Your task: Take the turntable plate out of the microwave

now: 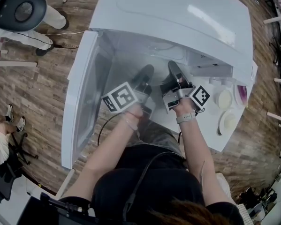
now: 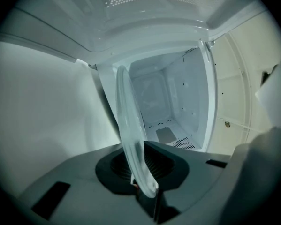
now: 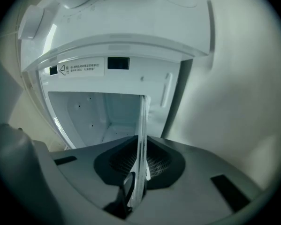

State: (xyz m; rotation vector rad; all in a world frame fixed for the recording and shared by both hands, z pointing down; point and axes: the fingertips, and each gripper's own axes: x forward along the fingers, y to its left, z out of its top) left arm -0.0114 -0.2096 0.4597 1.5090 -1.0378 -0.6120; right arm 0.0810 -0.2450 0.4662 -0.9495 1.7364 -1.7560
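Head view: you stand at the open white box-shaped microwave oven [image 1: 178,18] with both arms reaching into its mouth. The left gripper [image 1: 146,71] and the right gripper [image 1: 174,68] sit side by side, their marker cubes turned up toward you.

Left gripper view: your jaws are pinched on the rim of the clear round glass turntable plate [image 2: 130,125]. It stands on edge, rising from between the pads and bowing slightly left, with the white cavity [image 2: 154,97] straight ahead of the tips.

Right gripper view: these jaws too are clamped on the turntable plate, seen edge-on as a thin upright line rising from the pads. The cavity lies ahead and to the left, and a white warning label [image 3: 81,69] is on the frame above it.

Both tools hold the plate at once, at the cavity's mouth; how far inside it reaches cannot be told. The white door [image 1: 81,102] hangs open beyond your left gripper, and two pale round dials [image 1: 224,99] sit beyond your right gripper.
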